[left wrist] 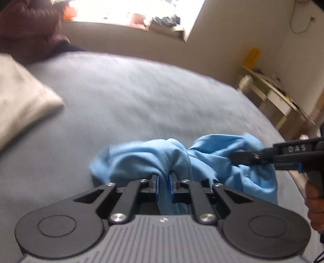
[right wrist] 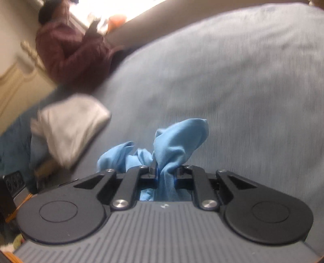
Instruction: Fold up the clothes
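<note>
Both grippers, left gripper [left wrist: 163,183] and right gripper [right wrist: 166,175], clamp blue garment [left wrist: 141,157] over grey-blue bed [left wrist: 131,97]; window [left wrist: 125,10] behind.

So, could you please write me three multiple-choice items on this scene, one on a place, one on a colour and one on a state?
1. Where does the folded white cloth lie?
A. on the bed
B. on the shelf
C. on the windowsill

2. What colour is the garment held by the grippers?
A. red
B. light blue
C. green

3. How does the left gripper stand?
A. wide open over bare sheet
B. shut on the garment
C. shut on nothing

Answers:
1 A: it rests on the grey-blue bed, left of the garment.
2 B: both wrist views show light blue fabric.
3 B: blue fabric is pinched between its fingers; the right gripper pinches it likewise.
</note>
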A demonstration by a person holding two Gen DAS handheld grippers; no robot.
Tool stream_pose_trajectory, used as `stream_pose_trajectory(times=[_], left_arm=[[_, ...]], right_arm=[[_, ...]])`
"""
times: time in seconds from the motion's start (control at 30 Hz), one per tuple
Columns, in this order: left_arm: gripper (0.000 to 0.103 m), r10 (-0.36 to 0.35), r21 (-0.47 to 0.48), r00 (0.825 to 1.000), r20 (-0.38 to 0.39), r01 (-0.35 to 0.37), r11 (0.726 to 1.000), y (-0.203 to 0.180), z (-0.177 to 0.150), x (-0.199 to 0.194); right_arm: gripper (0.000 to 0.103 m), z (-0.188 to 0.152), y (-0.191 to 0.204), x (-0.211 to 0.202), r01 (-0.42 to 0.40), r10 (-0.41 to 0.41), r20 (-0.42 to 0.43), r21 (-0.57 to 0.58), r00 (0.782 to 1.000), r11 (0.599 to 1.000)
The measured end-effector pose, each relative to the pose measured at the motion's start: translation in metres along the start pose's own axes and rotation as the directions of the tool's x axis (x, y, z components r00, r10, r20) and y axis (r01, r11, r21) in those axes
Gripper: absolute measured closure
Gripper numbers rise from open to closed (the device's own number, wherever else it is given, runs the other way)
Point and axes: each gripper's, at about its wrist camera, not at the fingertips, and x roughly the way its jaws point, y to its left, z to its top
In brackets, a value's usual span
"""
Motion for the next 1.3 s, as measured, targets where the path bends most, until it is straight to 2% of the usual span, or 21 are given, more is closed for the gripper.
stream_pose_trajectory(times=[0.13,0.2,0.23,0.27,0.33,0.43,0.53,0.6,0.7,0.8,0.9,0.97,1.0,1.17,1.2,1.27,1.3], left_arm=[[0.092,0.081,0.042,0.994,0.077,-0.084,0.996,0.003,0.035,0.012],[0.087,0.102,0.035,0.993,0.058,-0.105,0.994,0.007,0.043,0.027],[0.076,0.107,0.017,0.994,0.035,-0.108,0.994,0.008,0.043,0.036],[0.056,0.112,-0.007,0.994,0.01,-0.112,0.994,0.013,0.04,0.042],[0.04,0.128,-0.062,0.992,-0.013,-0.129,0.99,0.024,0.03,0.043],[0.035,0.127,-0.113,0.992,-0.025,-0.129,0.985,0.038,0.012,0.036],[0.032,0.125,-0.152,0.992,-0.033,-0.128,0.98,0.048,-0.001,0.02],[0.032,0.105,-0.161,0.994,-0.036,-0.109,0.981,0.054,-0.005,0.01],[0.032,0.048,-0.146,0.998,-0.049,-0.055,0.988,0.045,-0.015,-0.004],[0.031,-0.021,-0.127,0.996,-0.081,0.01,0.992,0.03,-0.03,-0.015],[0.032,-0.07,-0.122,0.989,-0.132,0.054,0.991,0.011,-0.049,-0.022],[0.032,-0.078,-0.129,0.983,-0.165,0.057,0.99,0.001,-0.061,-0.027],[0.032,-0.076,-0.133,0.981,-0.18,0.052,0.99,-0.002,-0.067,-0.029],[0.033,-0.069,-0.157,0.976,-0.206,0.036,0.987,-0.01,-0.087,-0.049],[0.033,-0.062,-0.16,0.976,-0.207,0.029,0.987,-0.009,-0.088,-0.053],[0.033,-0.048,-0.165,0.977,-0.208,0.013,0.986,-0.005,-0.09,-0.06],[0.033,-0.041,-0.168,0.977,-0.209,0.005,0.986,-0.003,-0.091,-0.064]], right_arm=[[0.093,0.038,-0.002,0.016,-0.006,0.002,0.126,0.035,0.992,0.999],[0.091,0.048,-0.006,0.027,0.001,-0.012,0.178,0.062,0.984,0.998],[0.087,0.05,-0.013,0.036,0.01,-0.026,0.169,0.096,0.985,0.995],[0.086,0.052,-0.02,0.045,0.019,-0.039,0.159,0.13,0.987,0.991],[0.072,0.054,-0.034,0.062,0.038,-0.066,0.136,0.2,0.989,0.979],[0.058,0.043,-0.061,0.062,0.046,-0.083,0.107,0.308,0.991,0.95],[0.049,0.03,-0.079,0.035,0.017,-0.069,0.151,0.323,0.986,0.946],[0.046,0.022,-0.089,0.013,0.011,-0.07,0.174,0.318,0.982,0.948],[0.045,0.006,-0.09,-0.022,0.005,-0.045,0.172,0.229,0.984,0.973],[0.041,-0.015,-0.064,-0.043,0.008,-0.009,0.104,0.01,0.995,1.0],[0.033,-0.038,-0.021,-0.039,0.017,-0.009,0.034,-0.239,0.999,0.971],[0.03,-0.05,0.005,-0.028,0.036,-0.031,0.02,-0.369,0.999,0.929],[0.03,-0.054,0.017,-0.023,0.043,-0.04,0.015,-0.426,0.999,0.904],[0.031,-0.054,0.047,0.011,0.017,-0.017,0.005,-0.504,1.0,0.864],[0.034,-0.054,0.05,0.02,0.026,-0.04,-0.015,-0.52,0.999,0.853],[0.081,-0.058,0.057,0.032,0.067,-0.11,-0.046,-0.543,0.993,0.837],[0.089,-0.06,0.059,0.034,0.081,-0.131,-0.053,-0.543,0.99,0.836]])
